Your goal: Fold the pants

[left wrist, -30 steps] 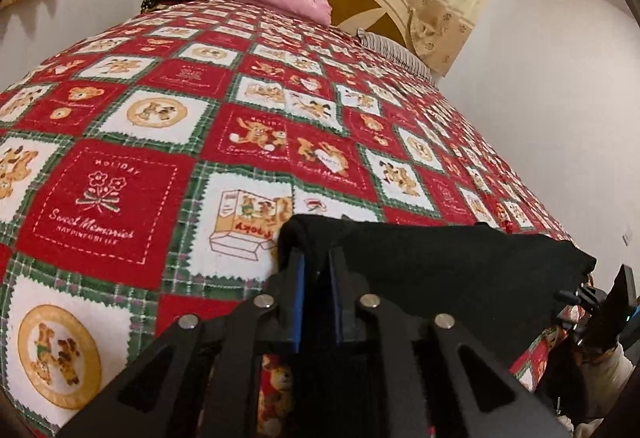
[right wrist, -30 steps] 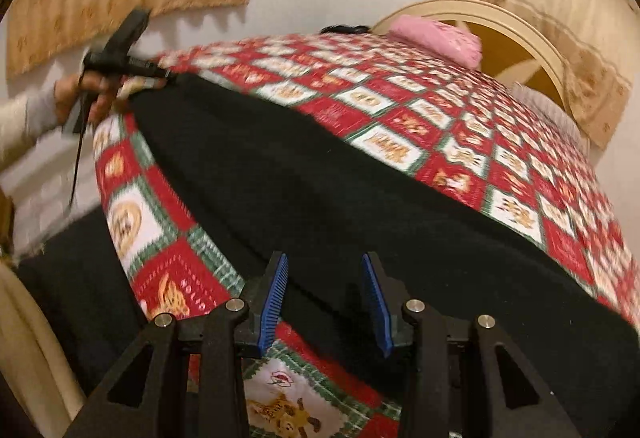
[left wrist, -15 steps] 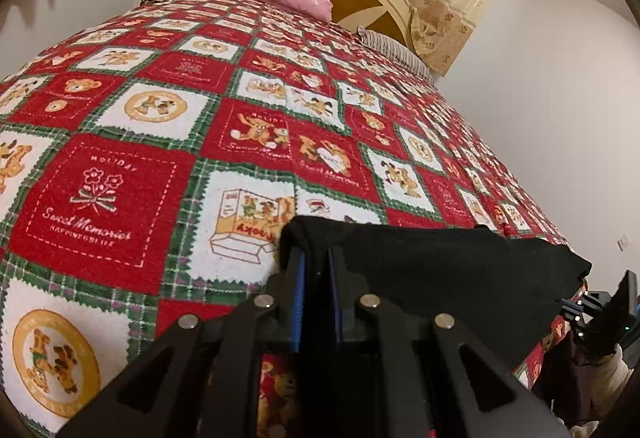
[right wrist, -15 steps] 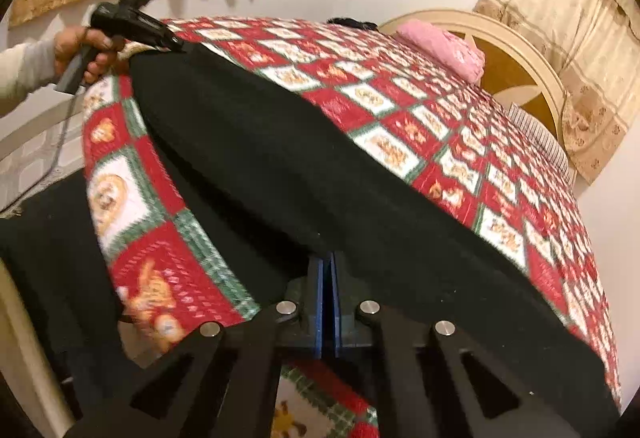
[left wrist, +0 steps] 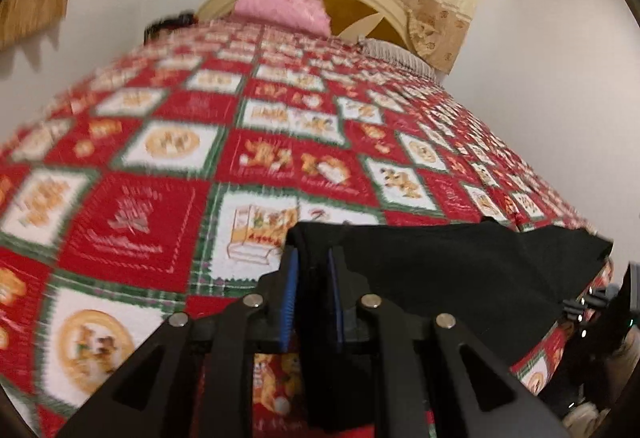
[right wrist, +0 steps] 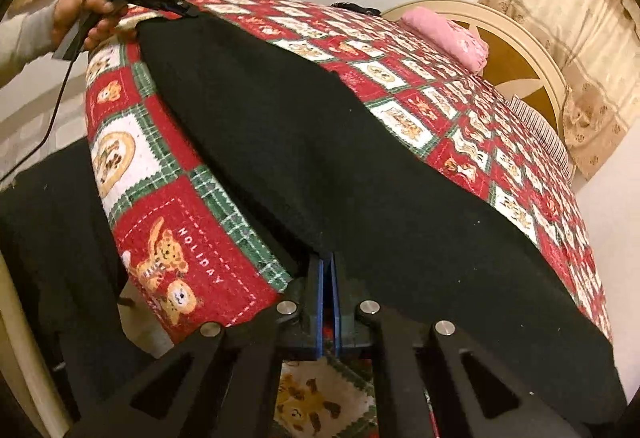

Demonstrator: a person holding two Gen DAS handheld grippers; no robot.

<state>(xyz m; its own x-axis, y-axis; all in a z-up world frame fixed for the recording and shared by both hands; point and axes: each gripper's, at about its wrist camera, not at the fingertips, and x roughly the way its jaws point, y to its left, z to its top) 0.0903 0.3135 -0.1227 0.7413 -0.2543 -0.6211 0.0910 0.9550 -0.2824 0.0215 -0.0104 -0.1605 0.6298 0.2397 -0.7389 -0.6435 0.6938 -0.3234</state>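
Here the biggest thing is the bed, its red, green and white holiday quilt (right wrist: 168, 238) filling both views, with the cream headboard (left wrist: 384, 14) and a pink pillow (left wrist: 284, 8) at about twelve o'clock in the left wrist view. Across the quilt's near edge lie the black pants (right wrist: 320, 158), stretched as one long dark band from about ten o'clock to five o'clock in the right wrist view, mostly flat but hanging a little over the side of the mattress. The left gripper (left wrist: 312, 274) has a bunched end of the cloth between its blue pads, and its jaws are opening at this moment, so that hold looks to be loosening; in the right wrist view the person's hand (right wrist: 86, 20) carries it at ten o'clock, at the far end of the band. The right gripper (right wrist: 328, 278) is clenched on the near edge of the fabric at six o'clock, pads pressed nearly together over a thin pinch. The step in hand seems to be taking both ends ready to fold. To do it well, I would judge that both pinches need to catch every layer, the cloth should stay taut between the two hands, and the lifted edge should travel level so it lands square on the rest without dragging the quilt.
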